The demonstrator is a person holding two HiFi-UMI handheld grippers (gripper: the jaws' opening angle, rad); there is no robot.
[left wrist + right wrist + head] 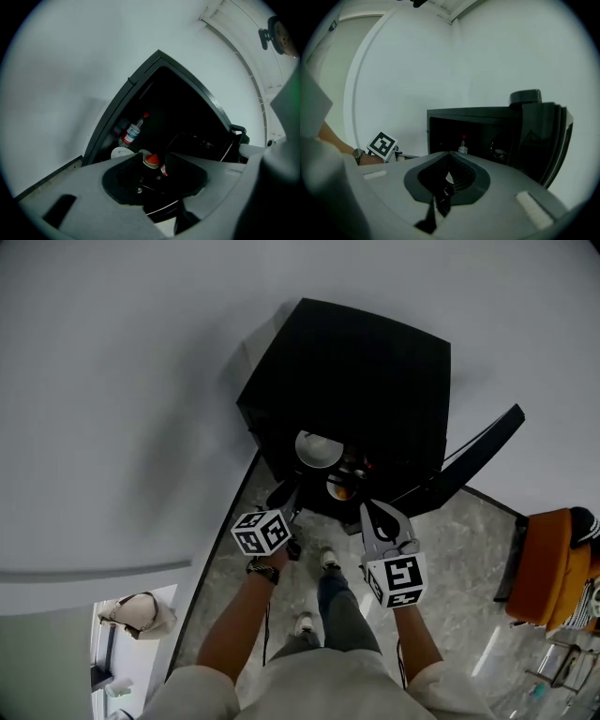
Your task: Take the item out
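Bare forearms stretch toward a boxy, matte-black cabinet [356,362] at 12 o'clock. Its door [478,451] is swung wide over a grey, veined stone floor [459,559]. The left gripper [284,495], rolled to one side, holds its fingers apart, and a red-topped container [151,160] shows through the gap. The right gripper [377,514] points almost level, its fingertips together on nothing. Inside the cabinet stands a clear plastic bottle [133,131] with a red cap, at 11 o'clock of that container in the left gripper view. A round white bowl [319,448] sits nearby.
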